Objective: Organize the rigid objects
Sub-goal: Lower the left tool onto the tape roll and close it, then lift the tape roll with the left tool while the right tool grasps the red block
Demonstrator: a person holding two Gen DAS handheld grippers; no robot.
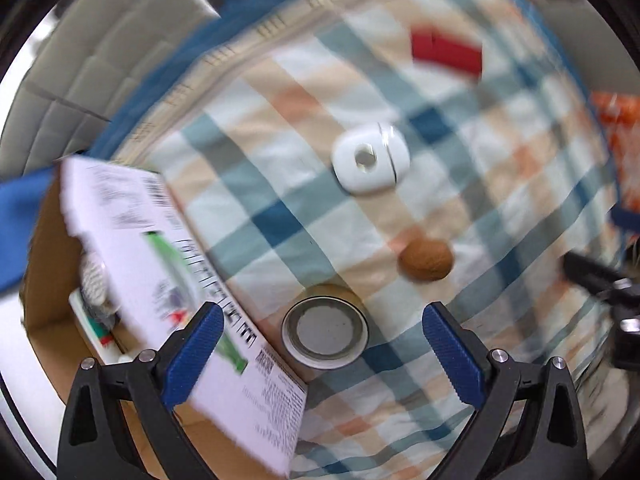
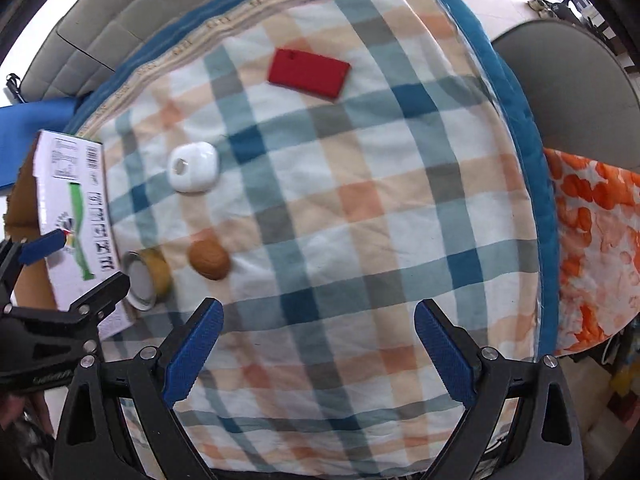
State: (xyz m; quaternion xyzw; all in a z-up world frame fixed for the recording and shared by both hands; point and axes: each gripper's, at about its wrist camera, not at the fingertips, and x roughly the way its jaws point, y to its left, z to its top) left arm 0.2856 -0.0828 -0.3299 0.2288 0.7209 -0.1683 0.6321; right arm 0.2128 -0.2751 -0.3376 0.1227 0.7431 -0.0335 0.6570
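- both grippers are seen spread wide with nothing between the blue pads: the left gripper (image 1: pixel 322 354) is held over the small jar, and the right gripper (image 2: pixel 318 354) is held over bare checked cloth.
- the left gripper is also seen from the right wrist view at the left edge (image 2: pixel 76 258), its fingers apart beside the jar and over the box flap.
- a checked blanket (image 2: pixel 360 216) in blue, orange and white is spread over the surface, with a blue border along its edge.
- a small jar (image 1: pixel 325 332) lies on its side on the blanket, its round white end turned toward the left camera; it is just beside the cardboard box.
- a brown walnut-like object (image 1: pixel 426 265) rests on the blanket near the jar, apart from it.
- a white rounded case (image 1: pixel 371 164) with a round hole in it lies farther out on the blanket.
- a flat red rectangular piece (image 2: pixel 307 73) lies near the far edge, well apart from the rest.
- an open cardboard box (image 1: pixel 52 272) stands at the left edge of the blanket, its white printed flap (image 1: pixel 188 292) tilted toward the blanket; some items are seen inside, too blurred to name.
- an orange-and-white patterned cloth (image 2: pixel 596 248) lies beyond the blanket's right edge.
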